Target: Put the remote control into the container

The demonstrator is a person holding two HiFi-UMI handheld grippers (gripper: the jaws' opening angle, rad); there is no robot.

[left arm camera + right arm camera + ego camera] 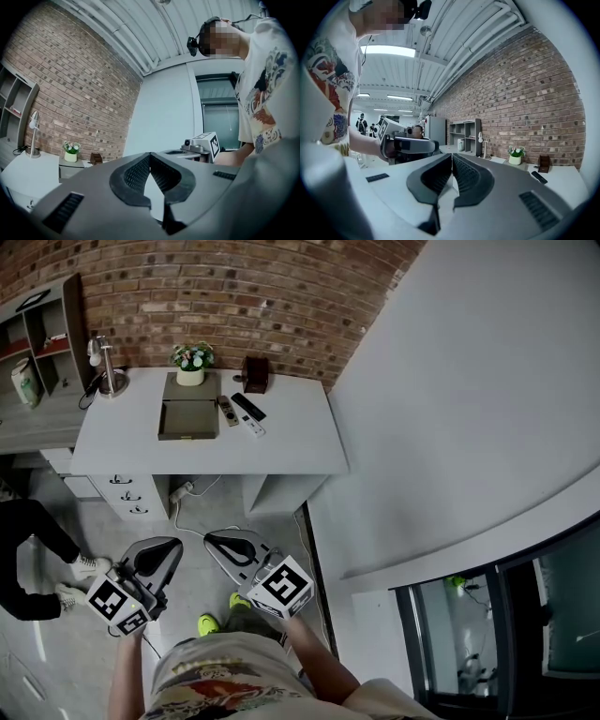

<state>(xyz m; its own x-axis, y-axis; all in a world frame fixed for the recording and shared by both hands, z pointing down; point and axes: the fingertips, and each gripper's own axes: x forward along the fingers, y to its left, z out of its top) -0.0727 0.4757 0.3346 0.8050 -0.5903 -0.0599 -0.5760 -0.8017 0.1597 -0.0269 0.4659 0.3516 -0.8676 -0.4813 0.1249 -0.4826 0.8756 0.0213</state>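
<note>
Lying small and hard to read on the white desk: black remote control, just right of the open container, touching a white remote. Hiding most of that container in its own view: left gripper, jaws pressed together, nothing between. Closed and empty likewise: right gripper. Standing behind the container: potted flowers, brown box, desk lamp.
</note>
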